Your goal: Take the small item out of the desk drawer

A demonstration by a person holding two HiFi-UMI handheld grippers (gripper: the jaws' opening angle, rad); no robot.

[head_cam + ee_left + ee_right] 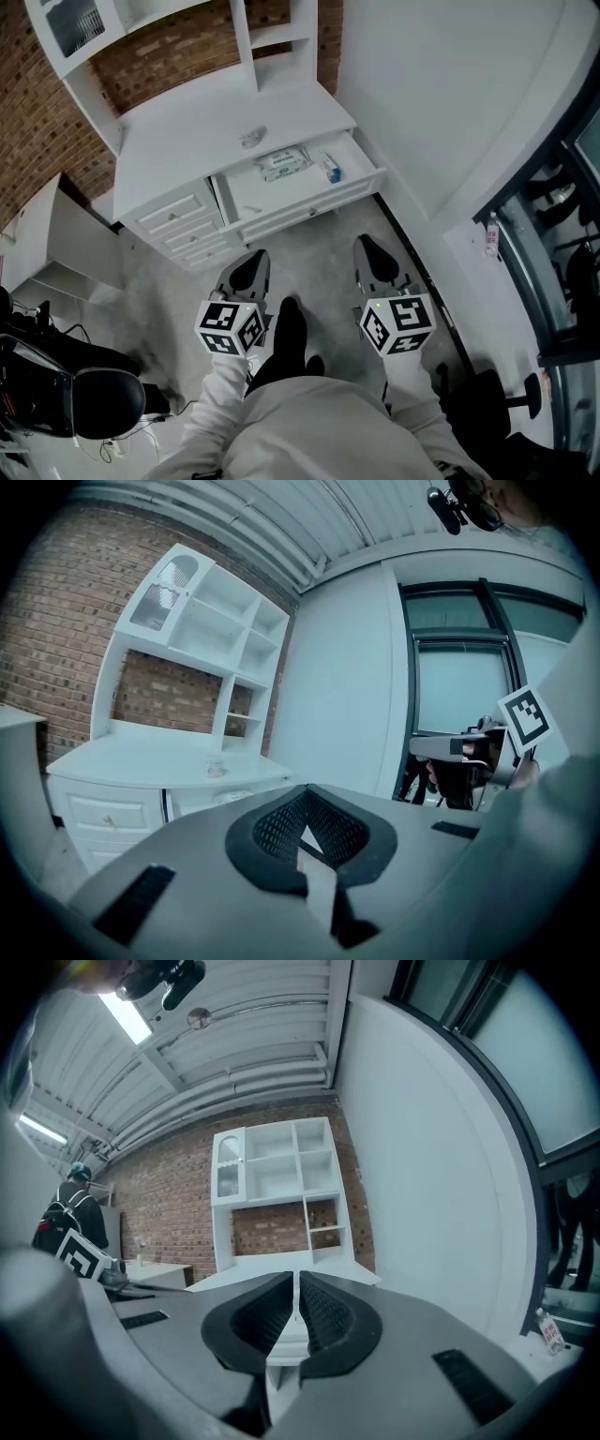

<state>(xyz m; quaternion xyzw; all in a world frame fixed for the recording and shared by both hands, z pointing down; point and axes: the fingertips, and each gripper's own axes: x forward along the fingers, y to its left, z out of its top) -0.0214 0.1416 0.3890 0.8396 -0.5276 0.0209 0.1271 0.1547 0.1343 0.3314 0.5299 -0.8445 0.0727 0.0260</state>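
The white desk has its right drawer pulled open. Inside lie a white packet and a small blue-and-white item. A small clear object rests on the desktop. Both grippers hover over the floor in front of the desk, short of the drawer. My left gripper has its black pads meeting at the tip with nothing between them. The right gripper is shut and empty too. The left gripper view shows the desk and the right gripper.
A stack of shut drawers is to the left of the open one. A shelf hutch tops the desk against a brick wall. A black office chair stands at lower left, dark window frames at right. A person stands far back.
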